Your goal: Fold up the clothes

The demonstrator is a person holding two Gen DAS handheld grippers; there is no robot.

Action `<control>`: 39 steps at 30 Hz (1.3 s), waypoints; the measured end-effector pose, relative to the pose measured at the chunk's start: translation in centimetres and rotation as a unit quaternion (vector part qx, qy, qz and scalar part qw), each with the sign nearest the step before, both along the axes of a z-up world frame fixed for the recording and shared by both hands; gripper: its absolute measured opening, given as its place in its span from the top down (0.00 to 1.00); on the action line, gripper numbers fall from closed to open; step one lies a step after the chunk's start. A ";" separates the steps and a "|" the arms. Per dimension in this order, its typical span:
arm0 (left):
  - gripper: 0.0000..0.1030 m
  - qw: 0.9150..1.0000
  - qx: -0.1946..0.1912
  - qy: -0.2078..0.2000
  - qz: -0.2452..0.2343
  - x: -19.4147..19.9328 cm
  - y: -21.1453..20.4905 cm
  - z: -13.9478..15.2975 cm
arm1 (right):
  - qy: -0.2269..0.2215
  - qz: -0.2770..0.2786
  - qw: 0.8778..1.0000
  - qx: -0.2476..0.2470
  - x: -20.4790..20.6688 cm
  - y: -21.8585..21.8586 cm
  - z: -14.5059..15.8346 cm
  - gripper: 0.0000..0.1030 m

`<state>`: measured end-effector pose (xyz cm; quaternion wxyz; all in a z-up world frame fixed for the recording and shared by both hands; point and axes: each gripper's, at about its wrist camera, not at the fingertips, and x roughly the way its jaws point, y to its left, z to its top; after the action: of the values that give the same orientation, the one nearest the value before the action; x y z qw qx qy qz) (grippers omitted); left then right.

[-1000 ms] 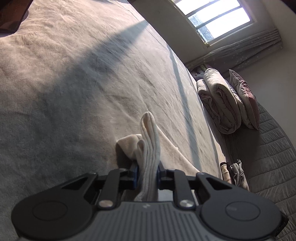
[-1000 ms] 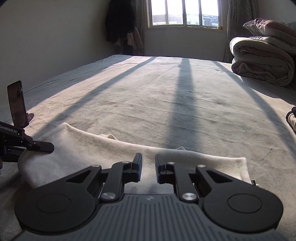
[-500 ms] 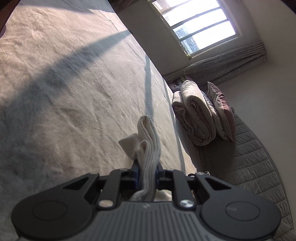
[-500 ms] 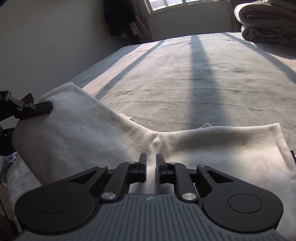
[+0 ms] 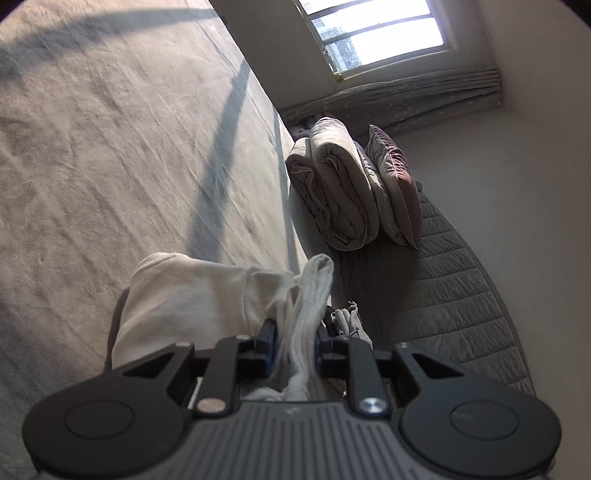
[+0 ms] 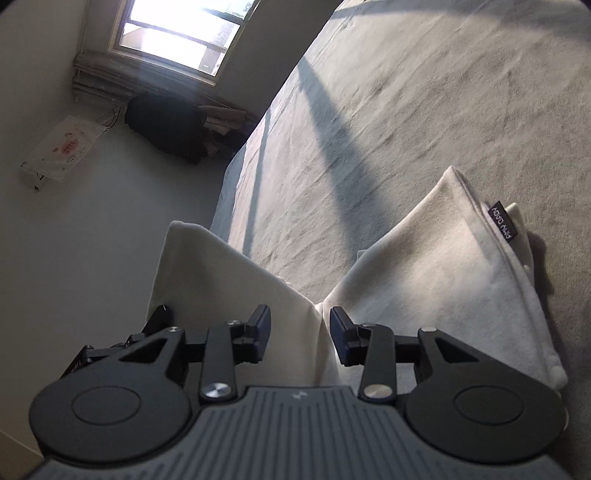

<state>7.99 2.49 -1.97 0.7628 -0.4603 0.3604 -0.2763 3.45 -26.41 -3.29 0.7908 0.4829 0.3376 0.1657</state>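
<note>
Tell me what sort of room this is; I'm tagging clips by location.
Likely a bedroom: a wide bed, a folded quilt with a pillow, and a curtained window.

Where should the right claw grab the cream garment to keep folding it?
Take the raised fold of the cream garment standing between the open right claw, straight ahead along the fingers. That ridge lifts off the bed, so both pads can pinch it.

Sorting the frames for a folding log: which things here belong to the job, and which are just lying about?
Job: cream garment; left gripper, clamped on its bunched edge; right gripper, jaws just opened, cloth between.
Lying about: rolled duvet; pillow; dark coat.
</note>
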 end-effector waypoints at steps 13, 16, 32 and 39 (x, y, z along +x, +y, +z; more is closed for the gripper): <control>0.61 0.995 -0.058 0.053 -0.068 0.6 -2.2 -2.9 | 0.047 -0.074 0.995 0.049 -2.2 -3.8 -0.6 0.55; 0.62 0.998 -0.025 0.022 -0.059 0.2 -1.2 -1.7 | 0.055 -0.085 0.993 0.057 -2.5 -4.2 -0.6 0.53; 0.83 0.980 0.196 -0.024 -0.031 -2.0 1.2 -3.4 | 0.054 -0.055 0.997 0.019 -1.7 -4.3 0.1 0.47; 0.83 0.955 0.278 -0.091 -0.036 -4.1 -1.2 -2.5 | 0.035 -0.039 0.996 -0.075 -1.1 -2.0 0.7 0.47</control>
<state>3.84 1.31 -4.49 0.8800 -0.1894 0.3682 -0.2327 2.31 -28.40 -2.55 0.8183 0.4408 0.3574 0.0916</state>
